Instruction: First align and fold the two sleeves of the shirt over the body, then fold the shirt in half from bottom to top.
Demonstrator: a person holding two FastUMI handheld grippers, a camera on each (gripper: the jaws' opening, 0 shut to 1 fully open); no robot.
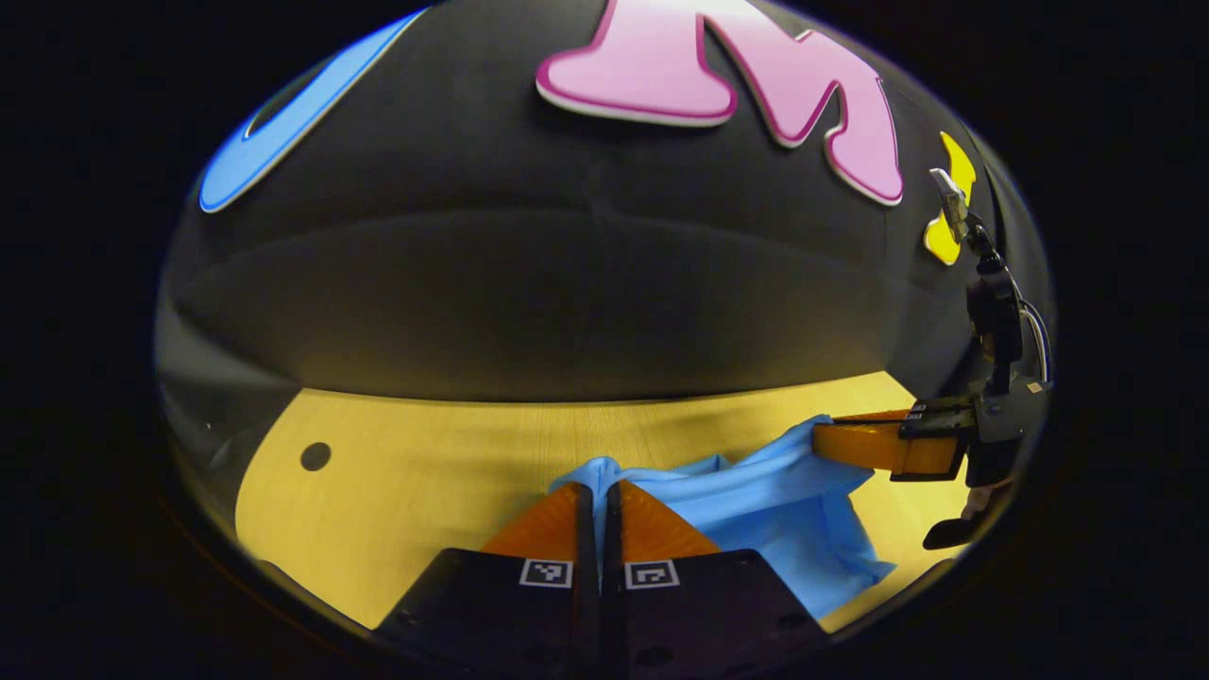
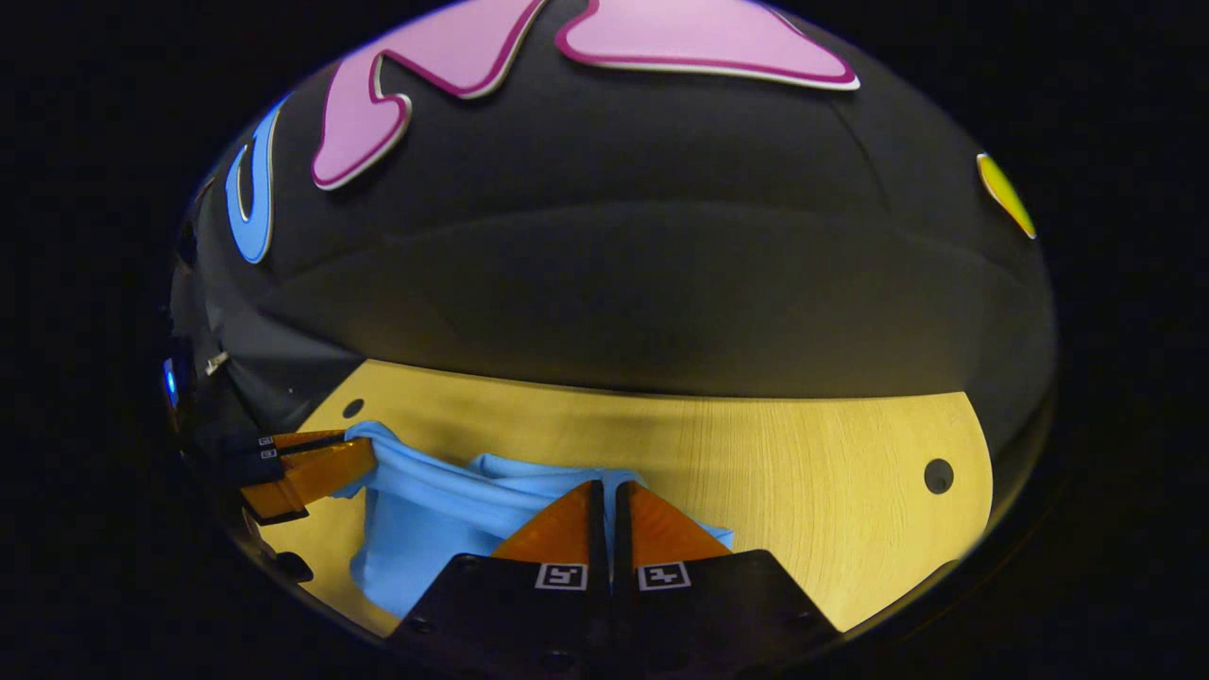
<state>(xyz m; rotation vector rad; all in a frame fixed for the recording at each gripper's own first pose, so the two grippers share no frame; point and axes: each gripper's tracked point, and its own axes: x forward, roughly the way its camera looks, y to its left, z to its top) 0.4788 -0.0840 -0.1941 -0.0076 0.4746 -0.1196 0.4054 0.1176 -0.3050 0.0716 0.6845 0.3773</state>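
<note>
Blue cloth, soft and thin, hangs in a loose swag between two grippers: this is the shirt (image 1: 756, 501), lifted off the pale wooden tabletop (image 1: 425, 472) along one edge, with the rest drooping down onto the wood. The left gripper (image 1: 599, 491) has its jaws pressed together on a bunched corner of the fabric, which pokes up just past the tips. In the right gripper view the right gripper (image 2: 604, 489) does the same, jaws narrow and pinching a fold of the shirt (image 2: 425, 510). Each camera also catches the other tool off to the side, gripping its own end of the cloth.

The held edge runs straight from one pair of jaws to the other, so the shirt's long line lies across the two hands, and each gripper has the garment directly ahead of and below its tips. Neither hand is nearer; they share it evenly. My guess is that this is a bottom-to-top fold in progress, though the sleeves can't be made out.

The tabletop is smooth, with a small dark hole (image 1: 315, 456) near each far corner, and the booth's black cloth wall (image 1: 567, 283) closes in behind.
</note>
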